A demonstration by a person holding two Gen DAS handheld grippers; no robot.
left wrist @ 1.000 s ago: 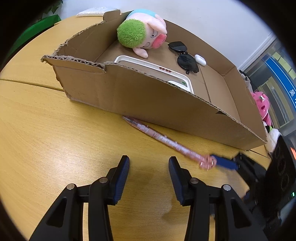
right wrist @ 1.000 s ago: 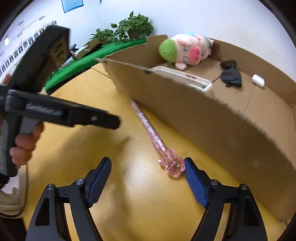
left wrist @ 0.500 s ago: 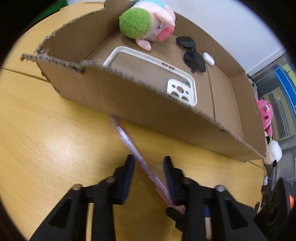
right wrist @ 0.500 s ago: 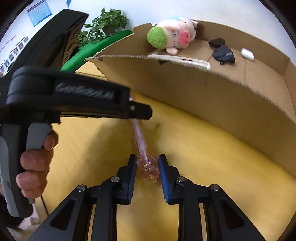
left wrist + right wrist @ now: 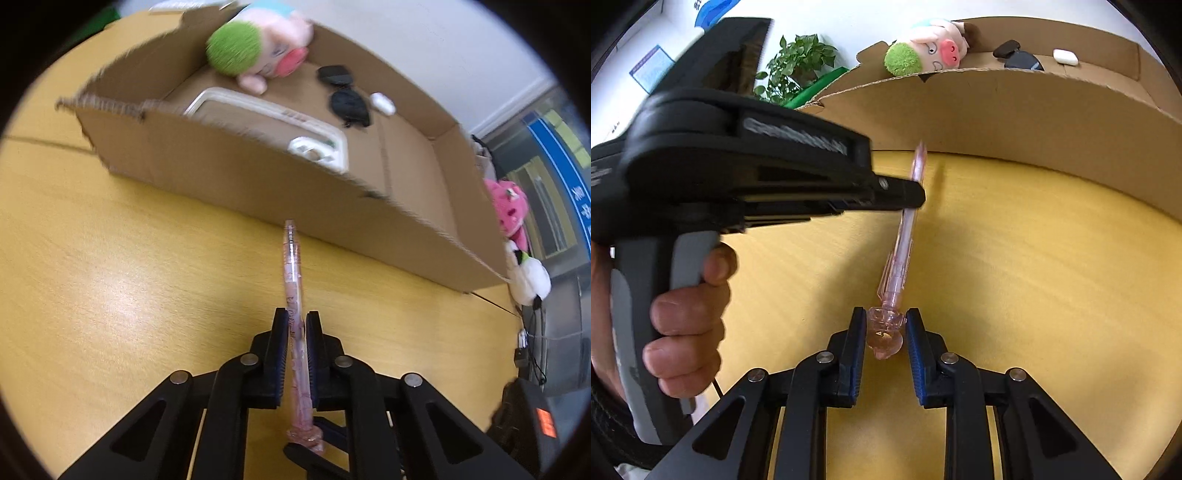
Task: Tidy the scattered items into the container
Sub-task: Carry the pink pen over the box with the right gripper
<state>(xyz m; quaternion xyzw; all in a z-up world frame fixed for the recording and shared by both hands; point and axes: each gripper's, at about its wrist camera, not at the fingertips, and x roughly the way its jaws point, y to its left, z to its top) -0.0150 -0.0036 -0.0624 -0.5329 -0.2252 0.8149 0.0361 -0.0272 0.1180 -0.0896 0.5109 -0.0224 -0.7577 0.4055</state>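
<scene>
Since half a second ago the left gripper (image 5: pixel 294 332) has clamped the pink pen (image 5: pixel 292 266) and raised it off the wooden table (image 5: pixel 110 277). The cardboard box (image 5: pixel 229 177) already holds a plush pig (image 5: pixel 255 48), phone case (image 5: pixel 273 125), sunglasses (image 5: pixel 347 99) and earbud case (image 5: pixel 383 103); only the pen is left. The right gripper (image 5: pixel 885 332) brackets the pen's ornament, seemingly just loosened.

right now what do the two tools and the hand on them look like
Both tools, left tool and right tool, are matte black linkages with silver rivets and ribbed blue pads. The left one has a grey pistol grip, gripped by a bare hand with a dark cuff.
</scene>
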